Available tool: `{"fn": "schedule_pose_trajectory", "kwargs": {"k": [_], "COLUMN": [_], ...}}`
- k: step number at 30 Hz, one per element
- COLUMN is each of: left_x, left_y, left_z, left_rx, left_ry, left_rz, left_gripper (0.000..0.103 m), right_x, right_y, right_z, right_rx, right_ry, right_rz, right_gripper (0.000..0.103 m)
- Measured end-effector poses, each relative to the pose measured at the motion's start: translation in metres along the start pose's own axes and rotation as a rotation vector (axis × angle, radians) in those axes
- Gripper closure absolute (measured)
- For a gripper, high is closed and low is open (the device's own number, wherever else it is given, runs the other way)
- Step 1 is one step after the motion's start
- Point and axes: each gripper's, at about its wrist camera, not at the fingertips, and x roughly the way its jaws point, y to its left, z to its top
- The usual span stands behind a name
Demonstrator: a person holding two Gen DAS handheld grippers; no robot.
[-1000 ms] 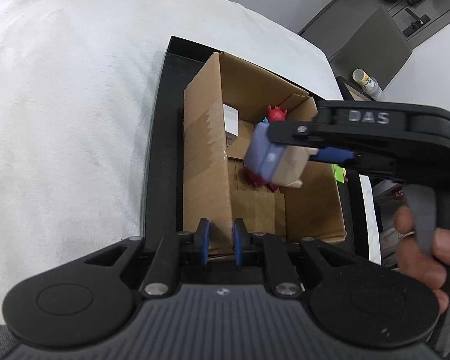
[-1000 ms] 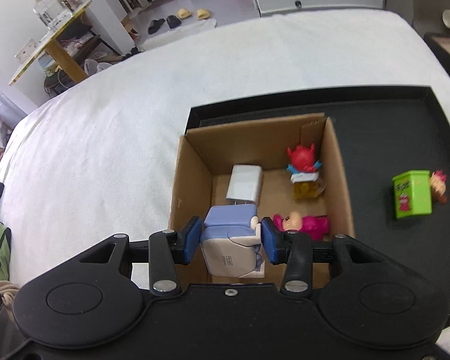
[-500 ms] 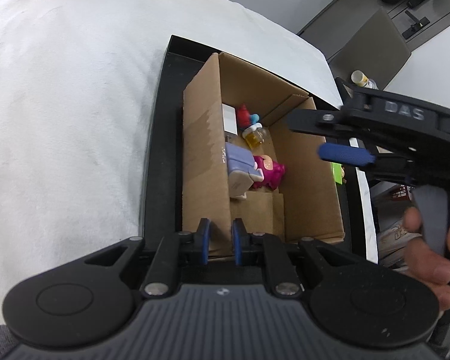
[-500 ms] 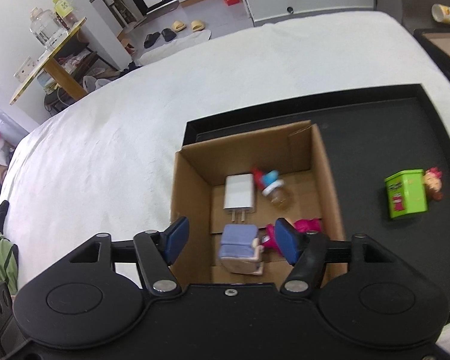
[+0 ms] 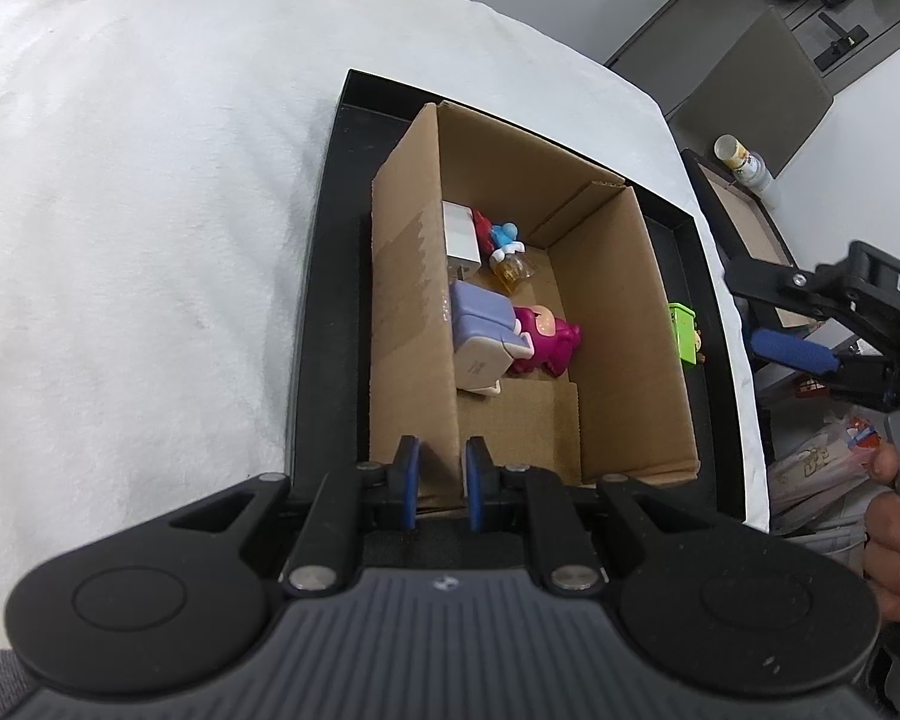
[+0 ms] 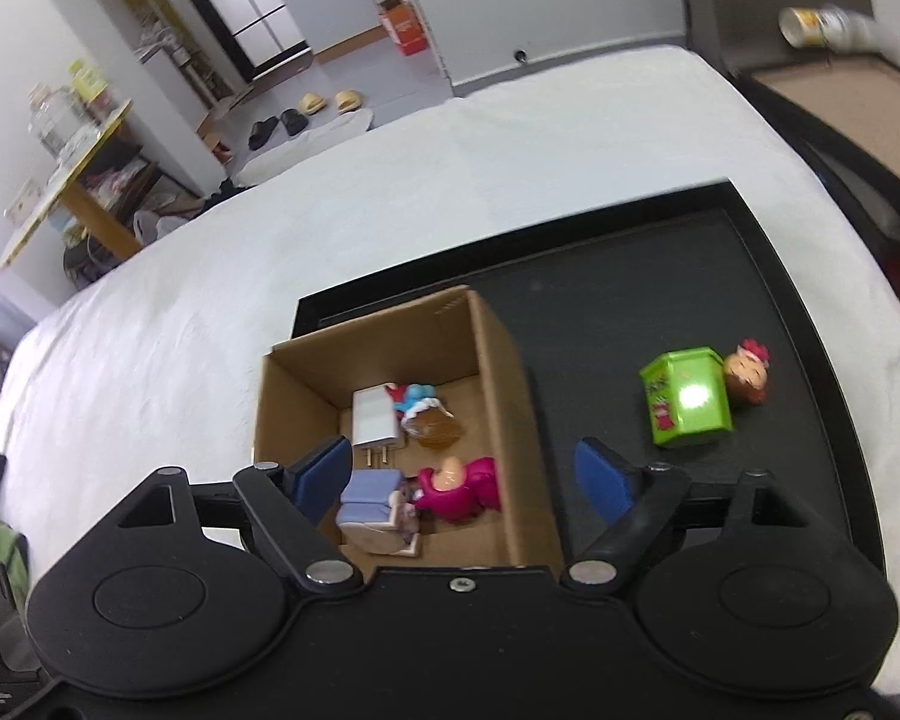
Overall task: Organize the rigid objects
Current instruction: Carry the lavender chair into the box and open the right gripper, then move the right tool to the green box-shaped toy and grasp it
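A brown cardboard box [image 5: 618, 324] stands on a black tray [image 5: 330, 240]. My left gripper [image 5: 441, 480] is shut on the box's near left wall. Inside lie a lilac and white block toy [image 6: 369, 507], a pink figure [image 6: 459, 486], a white charger [image 6: 375, 417] and a red and blue figure on an amber bottle [image 6: 426, 414]. My right gripper [image 6: 462, 480] hovers over the box's right wall [image 6: 510, 420], its jaws opening with nothing between them. Its blue pad [image 5: 792, 351] shows right of the tray. A green box [image 6: 687, 405] and a small red-haired figure [image 6: 747, 378] lie on the tray.
The tray [image 6: 630, 276] rests on a white cloth [image 6: 390, 210]. A second dark tray [image 6: 840, 120] lies at the right edge, a bottle [image 6: 822, 27] behind it. A person's hand [image 5: 897, 564] holds the right gripper's handle.
My right gripper let go of the lilac block, which now lies in the box beside the pink figure. It opened wide and moved right, off the box. The left gripper stayed put.
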Motion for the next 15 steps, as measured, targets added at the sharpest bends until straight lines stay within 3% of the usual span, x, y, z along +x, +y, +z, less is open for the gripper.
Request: {"fn": "schedule_pose_trajectory", "kwargs": {"k": [15], "left_x": [0.001], "left_y": [-0.005], "left_z": [-0.001], "left_rx": [0.018], "left_ry": [0.0], "left_rz": [0.044], "left_gripper": [0.088], "right_x": [-0.008], "right_y": [-0.053], "right_z": [0.0], "right_rx": [0.067], "right_ry": [-0.028], "right_rz": [-0.046], "right_gripper": [0.018]}}
